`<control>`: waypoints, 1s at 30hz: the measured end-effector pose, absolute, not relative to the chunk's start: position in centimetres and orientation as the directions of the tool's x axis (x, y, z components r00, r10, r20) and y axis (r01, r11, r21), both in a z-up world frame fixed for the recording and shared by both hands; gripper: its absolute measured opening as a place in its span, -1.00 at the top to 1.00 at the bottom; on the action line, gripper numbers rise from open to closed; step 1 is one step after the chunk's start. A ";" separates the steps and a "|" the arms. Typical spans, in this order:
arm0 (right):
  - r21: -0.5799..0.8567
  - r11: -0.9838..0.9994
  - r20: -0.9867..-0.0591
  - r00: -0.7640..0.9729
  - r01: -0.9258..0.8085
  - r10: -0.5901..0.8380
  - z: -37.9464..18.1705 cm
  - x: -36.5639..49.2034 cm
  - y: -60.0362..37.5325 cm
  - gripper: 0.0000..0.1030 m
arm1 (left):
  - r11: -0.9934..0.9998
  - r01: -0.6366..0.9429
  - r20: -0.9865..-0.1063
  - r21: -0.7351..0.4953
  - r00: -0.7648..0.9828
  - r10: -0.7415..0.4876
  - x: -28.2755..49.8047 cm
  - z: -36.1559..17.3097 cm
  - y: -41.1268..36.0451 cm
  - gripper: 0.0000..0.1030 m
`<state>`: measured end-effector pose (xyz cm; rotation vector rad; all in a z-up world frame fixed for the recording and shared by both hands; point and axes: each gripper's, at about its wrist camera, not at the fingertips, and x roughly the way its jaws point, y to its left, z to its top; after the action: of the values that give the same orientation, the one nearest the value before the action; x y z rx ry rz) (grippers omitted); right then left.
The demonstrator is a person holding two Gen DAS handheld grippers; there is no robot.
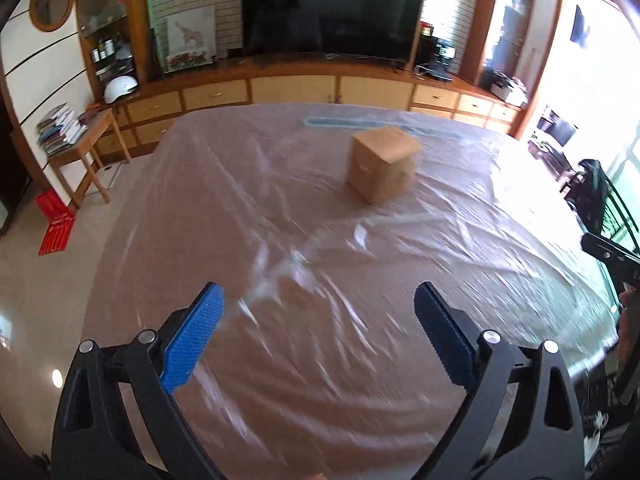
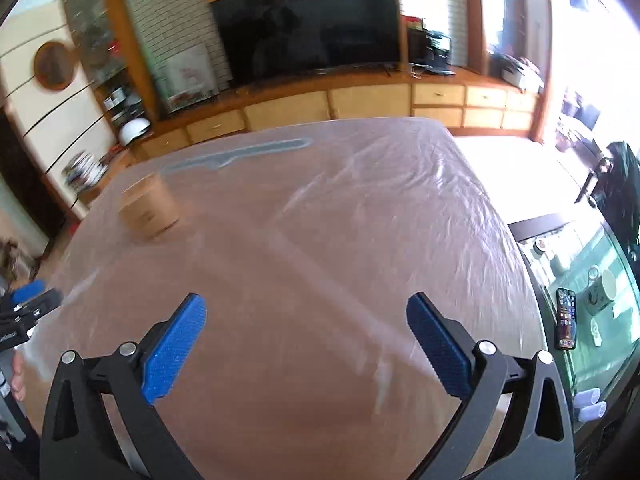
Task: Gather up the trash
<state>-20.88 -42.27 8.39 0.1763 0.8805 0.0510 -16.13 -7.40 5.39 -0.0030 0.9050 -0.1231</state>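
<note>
A brown cardboard box [image 1: 380, 164] stands closed on a big table [image 1: 224, 216] covered with crinkled clear plastic; in the right wrist view the box [image 2: 148, 210] is at the far left and blurred. My left gripper [image 1: 319, 292] hovers open over the near part of the sheet, well short of the box, with nothing between its blue pads. My right gripper [image 2: 307, 300] is also open and empty above bare plastic. A blue pad [image 2: 28, 290] of the left gripper shows at the left edge of the right wrist view. No loose scrap shows on the sheet.
A blue strip [image 1: 340, 122] lies under the plastic near the far edge. Beyond it are a TV [image 1: 332, 12] and a wooden drawer unit. A side table with books [image 1: 76, 136] stands left. A glass table with a phone [image 2: 567, 318] and cups is right.
</note>
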 end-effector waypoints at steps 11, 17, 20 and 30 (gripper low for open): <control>0.106 0.985 -0.798 0.603 0.137 0.002 2.9 -10.2 -47.6 -0.93 | 1.000 0.022 -0.816 -0.008 0.578 -0.019 -4.2 1.7 -3.6 -0.88; 0.098 0.983 -0.805 0.594 0.154 -0.013 3.1 -9.0 -47.9 -0.93 | 1.000 0.015 -0.824 0.004 0.567 -0.005 -1.7 0.2 -2.8 -0.88; 0.091 0.983 -0.805 0.593 0.161 -0.022 3.3 -8.9 -47.7 -0.93 | 1.000 0.024 -0.820 0.004 0.572 -0.011 -0.9 0.1 -2.7 -0.88; 0.002 0.986 -0.823 0.560 0.167 -0.093 2.8 -8.6 -46.3 -0.93 | 1.000 0.007 -0.819 -0.001 0.574 -0.005 -0.1 0.0 -2.3 -0.97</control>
<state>-8.59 -46.34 2.85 0.0828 0.9648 -0.1536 -0.08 -2.35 -0.03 0.0022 0.9599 -0.0069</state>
